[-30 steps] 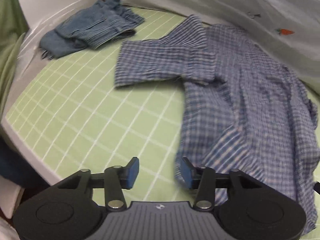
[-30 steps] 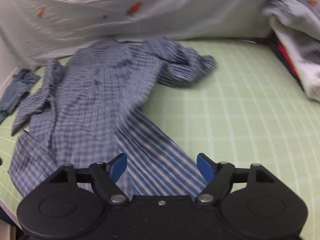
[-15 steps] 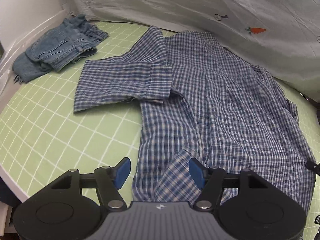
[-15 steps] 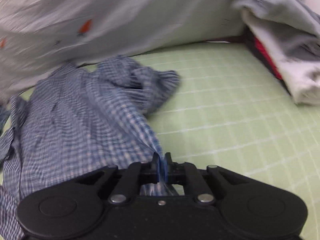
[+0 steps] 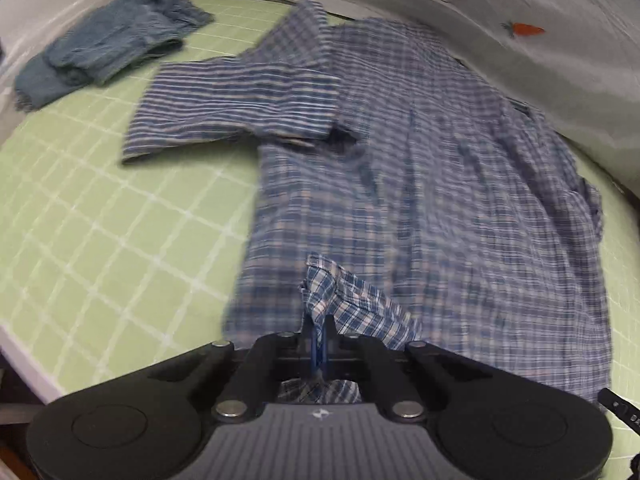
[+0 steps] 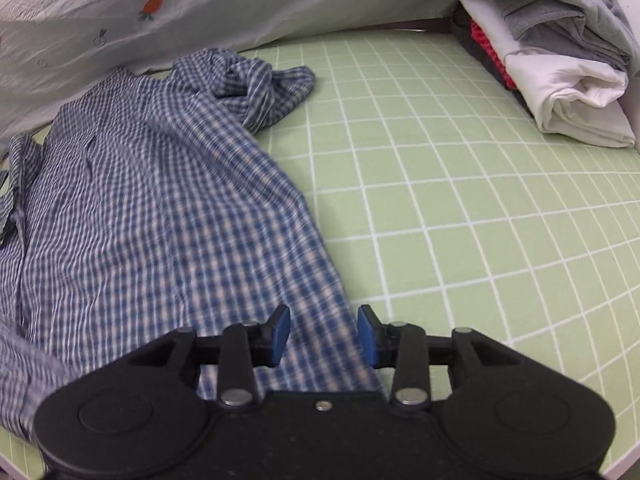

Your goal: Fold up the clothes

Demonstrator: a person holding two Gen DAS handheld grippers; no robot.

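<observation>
Only leftward, folded jeans (image 5: 108,48) beside shirt (image 5: 440,168)

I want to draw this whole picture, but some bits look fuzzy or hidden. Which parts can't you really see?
- Plaid shirt hem, left wrist view: the left gripper body covers it where it is pinched.
- Shirt's near edge, right wrist view: passes under the open right gripper.
- Denim garment, left wrist view: blurred, type unclear.
- Folded clothes pile, right wrist view: cut by the frame edge.

Left tongs (image 5: 319,336) pinching shirt (image 5: 440,200) hem
</observation>
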